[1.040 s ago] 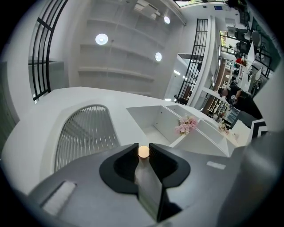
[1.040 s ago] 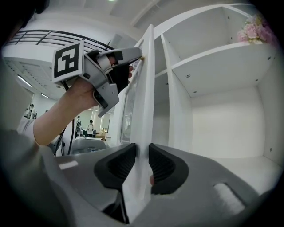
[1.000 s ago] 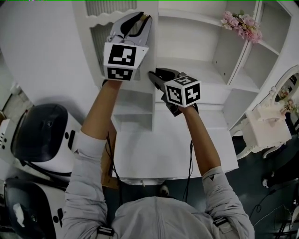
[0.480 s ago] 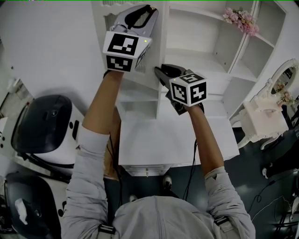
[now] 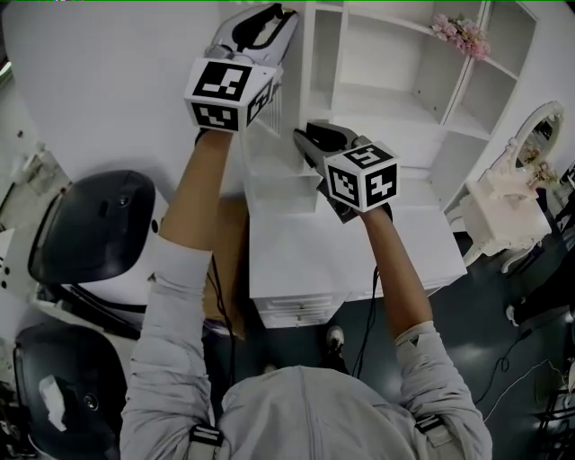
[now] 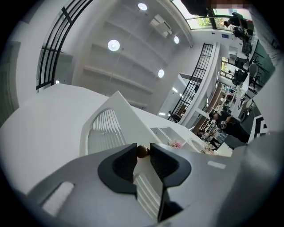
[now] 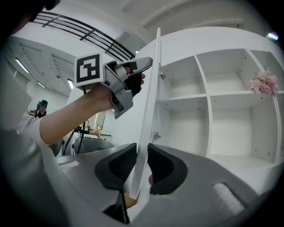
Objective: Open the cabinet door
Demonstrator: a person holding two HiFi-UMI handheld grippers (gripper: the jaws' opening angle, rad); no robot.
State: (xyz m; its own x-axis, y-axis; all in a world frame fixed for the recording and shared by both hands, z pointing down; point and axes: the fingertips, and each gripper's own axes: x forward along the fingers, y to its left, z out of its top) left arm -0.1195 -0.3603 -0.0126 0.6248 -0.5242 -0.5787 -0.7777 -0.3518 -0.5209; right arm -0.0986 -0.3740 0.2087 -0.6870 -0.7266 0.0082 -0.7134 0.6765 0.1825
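Observation:
The white cabinet door (image 5: 274, 166) stands swung out from the open shelves (image 5: 386, 63). My left gripper (image 5: 269, 18) is at the door's top edge. In the left gripper view its jaws are opening, with the small brown knob (image 6: 142, 151) still touching both pads at the tips (image 6: 143, 153), above the slatted door panel (image 6: 106, 133). My right gripper (image 5: 310, 144) grips lower down. In the right gripper view the door's thin edge (image 7: 148, 111) fills the gap between the pads (image 7: 142, 155). The left gripper (image 7: 143, 72) shows there above.
The cabinet stands on a white desk (image 5: 359, 260). Pink flowers (image 5: 463, 34) sit on an upper shelf. Black-and-white machines (image 5: 90, 234) stand on the floor at the left. A small white table (image 5: 499, 211) and a mirror (image 5: 539, 135) are at the right.
The door has swung further out from the shelves, and both grippers moved with it. More of the cabinet's inside shows now.

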